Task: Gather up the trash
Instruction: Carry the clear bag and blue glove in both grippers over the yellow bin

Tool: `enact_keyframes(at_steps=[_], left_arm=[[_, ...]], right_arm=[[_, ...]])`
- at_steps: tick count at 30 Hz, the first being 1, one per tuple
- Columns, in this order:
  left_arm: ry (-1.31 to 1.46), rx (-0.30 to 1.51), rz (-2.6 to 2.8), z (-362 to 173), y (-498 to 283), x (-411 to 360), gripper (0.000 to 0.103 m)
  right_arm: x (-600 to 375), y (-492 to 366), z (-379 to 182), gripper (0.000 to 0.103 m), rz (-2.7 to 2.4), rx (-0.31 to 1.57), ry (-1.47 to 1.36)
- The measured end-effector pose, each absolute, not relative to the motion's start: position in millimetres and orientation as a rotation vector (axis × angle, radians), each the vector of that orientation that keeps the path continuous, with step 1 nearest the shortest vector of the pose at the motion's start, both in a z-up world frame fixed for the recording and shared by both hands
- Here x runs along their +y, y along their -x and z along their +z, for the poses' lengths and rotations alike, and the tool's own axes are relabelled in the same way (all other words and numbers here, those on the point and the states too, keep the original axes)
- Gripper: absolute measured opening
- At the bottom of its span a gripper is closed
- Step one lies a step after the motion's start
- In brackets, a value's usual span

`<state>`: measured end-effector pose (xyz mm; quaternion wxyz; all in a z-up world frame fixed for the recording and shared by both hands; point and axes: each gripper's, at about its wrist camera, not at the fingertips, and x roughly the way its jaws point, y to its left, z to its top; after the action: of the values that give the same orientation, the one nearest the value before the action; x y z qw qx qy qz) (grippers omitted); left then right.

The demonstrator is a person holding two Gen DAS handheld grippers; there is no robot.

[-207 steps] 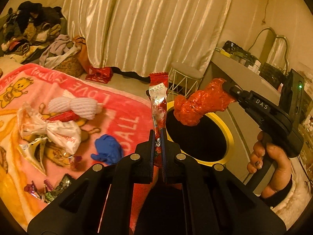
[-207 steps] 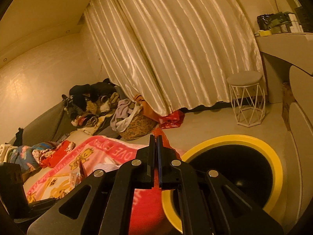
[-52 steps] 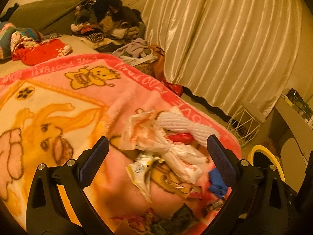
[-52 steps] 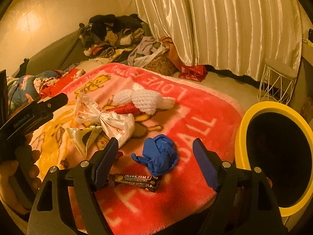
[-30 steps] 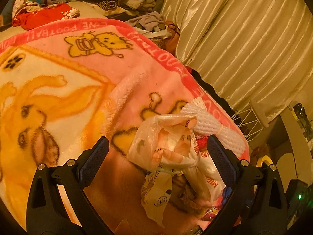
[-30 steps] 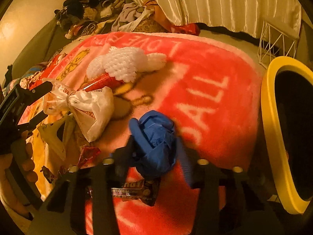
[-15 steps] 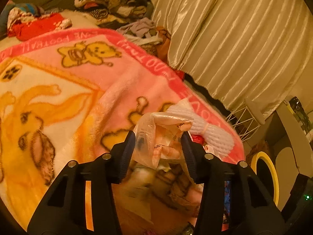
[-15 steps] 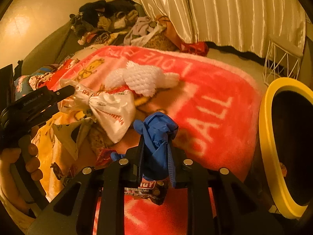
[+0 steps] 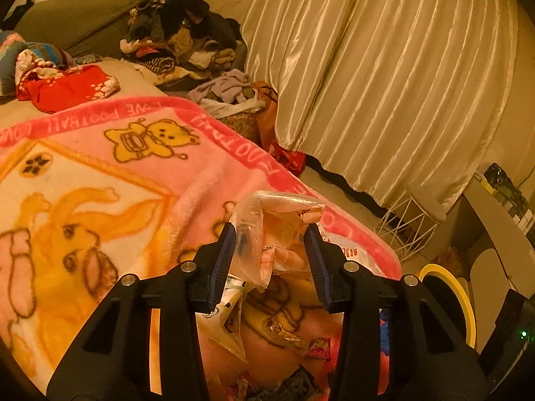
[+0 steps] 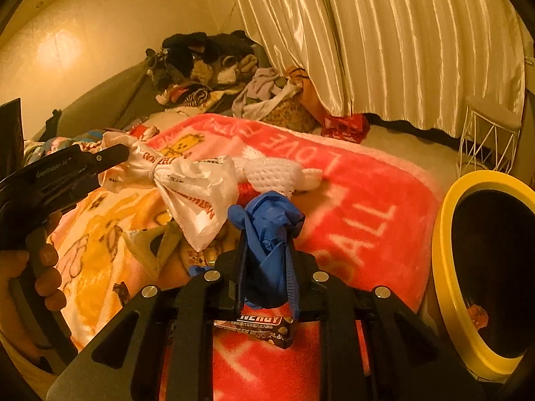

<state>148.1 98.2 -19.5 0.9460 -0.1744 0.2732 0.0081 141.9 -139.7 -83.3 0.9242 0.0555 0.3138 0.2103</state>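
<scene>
A knotted white plastic bag sits between the blue pads of my left gripper, whose jaws are closing on it. From the right wrist view the bag hangs lifted off the pink blanket from the left gripper. My right gripper is shut on a crumpled blue glove, raised a little above the blanket. The yellow-rimmed bin stands at the right, beside the bed.
On the blanket lie a white foam net, an energy bar wrapper, a pale wrapper and small sweet wrappers. A clothes pile, a wire stool and curtains stand behind. A person's hand grips the left handle.
The left jaws went from wide apart to pressing on the plastic bag and lifted it. The right gripper rose with the blue glove.
</scene>
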Motion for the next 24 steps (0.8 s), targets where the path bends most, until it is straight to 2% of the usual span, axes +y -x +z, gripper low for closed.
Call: enact_keyframes(at_steps=[10,24], left_arm=[[0.353,0.530,-0.007,-6.1,-133.2,91.9,0.032],[0.308,0.513,-0.053,6.2,-124.2,66.7,0.032]], right_arm=[[-152.3,-114.0,-63.0,0.019,0.443,0.506,-0.106],[-182.7,-101.9,-45.8,0.019,0.401,0.432,-0.133]])
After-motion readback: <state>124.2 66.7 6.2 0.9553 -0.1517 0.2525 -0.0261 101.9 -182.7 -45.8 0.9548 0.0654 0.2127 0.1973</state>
